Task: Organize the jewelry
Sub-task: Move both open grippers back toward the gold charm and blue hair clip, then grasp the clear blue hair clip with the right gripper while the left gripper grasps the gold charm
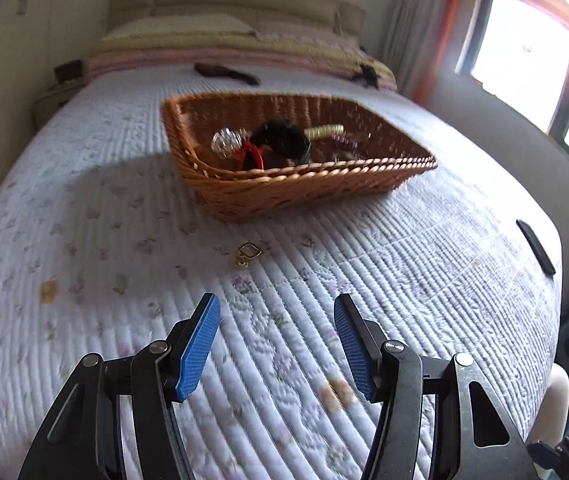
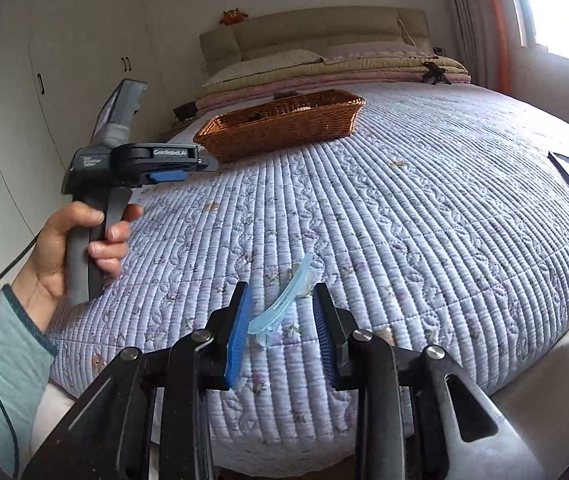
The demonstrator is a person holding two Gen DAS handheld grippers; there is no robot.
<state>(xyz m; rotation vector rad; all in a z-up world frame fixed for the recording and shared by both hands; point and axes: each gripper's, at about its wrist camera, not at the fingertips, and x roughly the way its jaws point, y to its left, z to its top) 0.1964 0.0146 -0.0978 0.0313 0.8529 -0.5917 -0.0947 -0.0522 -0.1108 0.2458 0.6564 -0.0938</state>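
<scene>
Two open grippers, left [image 1: 276, 344] empty, right [image 2: 282, 328] straddling a translucent pale-blue plastic hair clip [image 2: 284, 300] lying diagonally on the quilted bed [image 2: 404, 220], its far tip toward the woven wicker basket [image 2: 284, 128], contents there hidden.

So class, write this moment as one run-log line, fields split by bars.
left gripper: open, empty, above quilt | right gripper: open around blue hair clip, not gripping | gold earring: loose before basket
</scene>
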